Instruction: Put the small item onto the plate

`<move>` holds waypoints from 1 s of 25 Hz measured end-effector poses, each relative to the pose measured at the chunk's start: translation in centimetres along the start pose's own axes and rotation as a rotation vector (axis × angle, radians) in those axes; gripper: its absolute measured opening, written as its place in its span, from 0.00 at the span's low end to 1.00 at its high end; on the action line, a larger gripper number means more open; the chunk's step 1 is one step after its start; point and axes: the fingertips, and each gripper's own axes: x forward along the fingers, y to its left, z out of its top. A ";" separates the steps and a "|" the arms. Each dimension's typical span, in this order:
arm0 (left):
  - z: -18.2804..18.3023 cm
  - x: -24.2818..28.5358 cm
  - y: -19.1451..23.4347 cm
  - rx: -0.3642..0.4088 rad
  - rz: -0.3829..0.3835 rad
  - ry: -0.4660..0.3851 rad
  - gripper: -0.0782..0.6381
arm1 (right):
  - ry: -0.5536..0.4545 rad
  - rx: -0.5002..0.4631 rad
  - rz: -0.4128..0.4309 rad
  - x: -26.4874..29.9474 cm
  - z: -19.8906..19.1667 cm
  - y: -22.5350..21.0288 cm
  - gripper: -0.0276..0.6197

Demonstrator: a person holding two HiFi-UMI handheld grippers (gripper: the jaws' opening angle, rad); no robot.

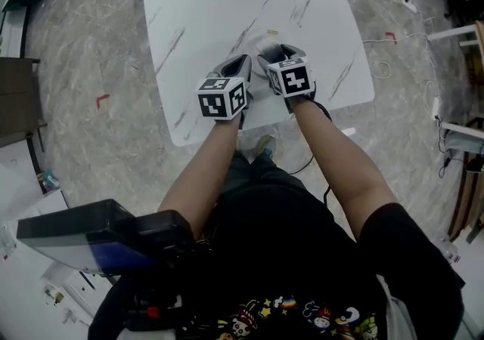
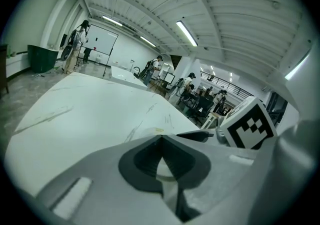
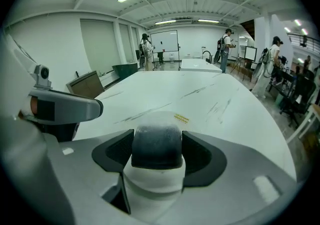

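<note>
My right gripper (image 3: 157, 145) is shut on the small item (image 3: 156, 149), a white piece with a dark grey rounded top that sits between the dark pads. In the head view that gripper (image 1: 274, 51) is over the near part of the white marble table (image 1: 227, 6). Just beyond the item lies a pale round shape (image 3: 162, 117); I cannot tell whether it is the plate, as it blends into the white top. My left gripper (image 2: 160, 141) is beside it, jaws closed tip to tip with nothing held, also seen in the head view (image 1: 242, 60).
A small yellow label (image 3: 181, 118) lies on the table ahead of the right gripper. The table's front edge (image 1: 249, 131) is close behind both grippers. Chairs and shelving stand at the right (image 1: 461, 36). Several people and other tables are far across the room.
</note>
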 end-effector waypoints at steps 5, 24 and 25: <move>0.3 0.1 0.4 -0.007 0.001 0.001 0.11 | 0.035 -0.052 -0.012 0.6 -0.4 -0.1 0.55; -0.3 0.4 1.3 -0.044 -0.002 0.001 0.11 | 0.054 -0.053 -0.024 2.3 -1.3 -0.6 0.55; -0.4 0.4 1.4 -0.046 -0.004 0.000 0.11 | 0.053 -0.051 -0.024 2.4 -1.4 -0.5 0.55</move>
